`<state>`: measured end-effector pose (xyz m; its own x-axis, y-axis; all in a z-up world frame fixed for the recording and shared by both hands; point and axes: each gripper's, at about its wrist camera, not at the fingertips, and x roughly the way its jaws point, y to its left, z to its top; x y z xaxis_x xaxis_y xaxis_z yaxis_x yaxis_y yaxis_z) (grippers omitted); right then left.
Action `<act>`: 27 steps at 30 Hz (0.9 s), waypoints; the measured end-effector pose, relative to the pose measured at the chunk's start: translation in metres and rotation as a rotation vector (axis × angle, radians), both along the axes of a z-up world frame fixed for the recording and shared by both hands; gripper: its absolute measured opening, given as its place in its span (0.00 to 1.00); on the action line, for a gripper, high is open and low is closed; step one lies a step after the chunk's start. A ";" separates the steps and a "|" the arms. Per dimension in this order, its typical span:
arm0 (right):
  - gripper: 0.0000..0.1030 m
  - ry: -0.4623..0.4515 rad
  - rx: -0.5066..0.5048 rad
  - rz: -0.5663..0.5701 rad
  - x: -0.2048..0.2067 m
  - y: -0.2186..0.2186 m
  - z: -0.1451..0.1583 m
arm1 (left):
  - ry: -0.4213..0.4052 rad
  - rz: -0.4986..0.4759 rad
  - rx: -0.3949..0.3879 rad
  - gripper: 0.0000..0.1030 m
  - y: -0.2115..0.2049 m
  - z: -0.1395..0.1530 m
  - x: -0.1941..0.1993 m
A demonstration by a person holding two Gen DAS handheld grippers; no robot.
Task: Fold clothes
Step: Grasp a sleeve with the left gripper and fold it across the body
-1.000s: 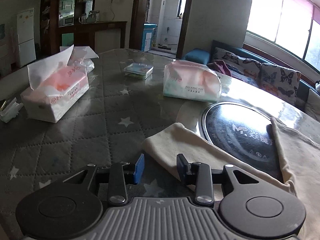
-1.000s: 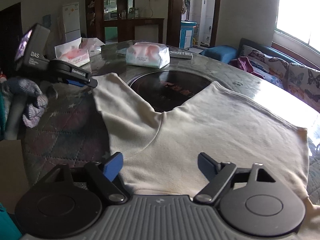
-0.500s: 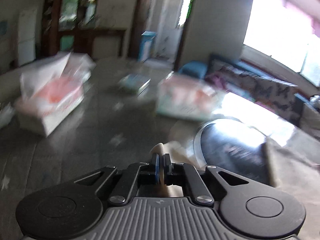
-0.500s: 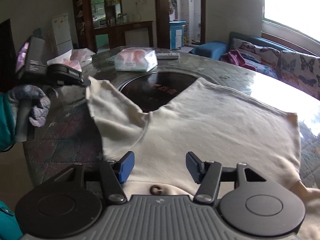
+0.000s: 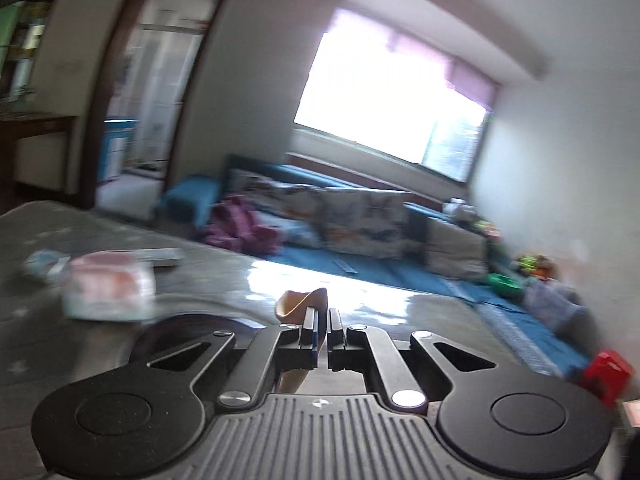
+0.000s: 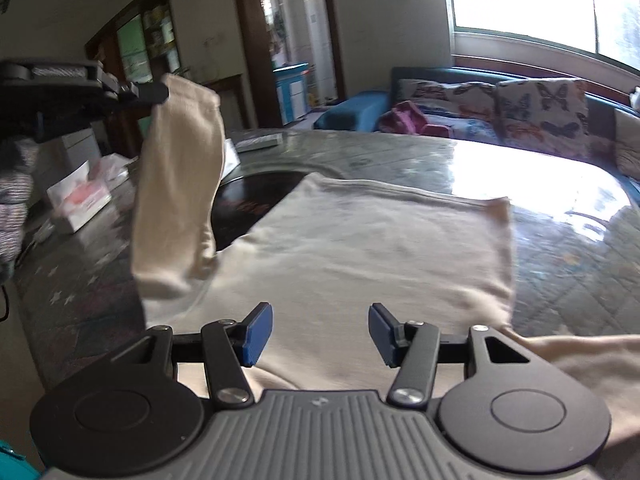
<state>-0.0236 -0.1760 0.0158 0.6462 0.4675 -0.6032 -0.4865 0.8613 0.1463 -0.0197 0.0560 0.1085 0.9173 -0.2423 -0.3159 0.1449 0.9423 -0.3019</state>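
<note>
A cream shirt (image 6: 372, 248) lies spread on the grey quilted table (image 6: 568, 248). My left gripper (image 5: 322, 320) is shut on the shirt's sleeve cuff (image 5: 301, 302); in the right wrist view it (image 6: 154, 92) holds the sleeve (image 6: 180, 196) lifted high at the left, hanging down to the table. My right gripper (image 6: 316, 332) is open and empty, low over the shirt's near part.
A black round hob plate (image 6: 260, 194) sits in the table beyond the shirt. Tissue packs (image 6: 80, 200) (image 5: 108, 288) stand at the far left. A remote (image 6: 258, 143) lies at the back. A sofa (image 6: 500, 112) runs along the window wall.
My left gripper shut on the sleeve cuff and lifted it up, swinging right. My right gripper moved forward over the shirt and stayed open.
</note>
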 end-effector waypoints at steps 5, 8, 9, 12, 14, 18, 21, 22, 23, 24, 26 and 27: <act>0.53 0.013 0.027 -0.053 0.001 -0.021 -0.005 | 0.009 -0.111 -0.018 0.04 -0.041 -0.001 0.000; 0.53 0.029 0.036 -0.074 0.001 -0.031 -0.010 | 0.033 -0.160 -0.028 0.04 -0.063 -0.009 0.001; 0.53 0.034 0.039 -0.080 0.000 -0.033 -0.012 | 0.047 -0.176 -0.028 0.04 -0.072 -0.015 0.001; 0.53 0.049 0.041 -0.091 0.000 -0.039 -0.017 | 0.088 -0.221 -0.024 0.04 -0.095 -0.031 0.003; 0.53 0.055 0.039 -0.095 -0.002 -0.042 -0.020 | 0.122 -0.252 -0.014 0.05 -0.107 -0.043 0.004; 0.53 0.070 0.036 -0.113 -0.004 -0.047 -0.024 | 0.199 -0.346 0.015 0.11 -0.125 -0.069 0.000; 0.53 0.083 0.029 -0.124 -0.004 -0.051 -0.027 | 0.235 -0.369 0.063 0.18 -0.125 -0.080 -0.008; 0.53 0.086 0.028 -0.125 -0.005 -0.052 -0.028 | 0.245 -0.374 0.060 0.18 -0.121 -0.082 -0.011; 0.53 0.088 0.027 -0.127 -0.006 -0.054 -0.028 | 0.246 -0.370 0.064 0.19 -0.113 -0.084 -0.016; 0.53 0.087 0.029 -0.130 -0.006 -0.055 -0.027 | 0.244 -0.354 0.078 0.19 -0.102 -0.084 -0.019; 0.53 0.082 0.037 -0.137 -0.006 -0.059 -0.025 | 0.240 -0.320 0.109 0.21 -0.079 -0.084 -0.024; 0.53 0.080 0.041 -0.141 -0.006 -0.060 -0.023 | 0.238 -0.302 0.125 0.21 -0.068 -0.084 -0.027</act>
<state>-0.0298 -0.2364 -0.0077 0.6578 0.4012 -0.6374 -0.3468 0.9126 0.2164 -0.0462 -0.0121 0.0241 0.7081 -0.4365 -0.5550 0.3611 0.8994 -0.2466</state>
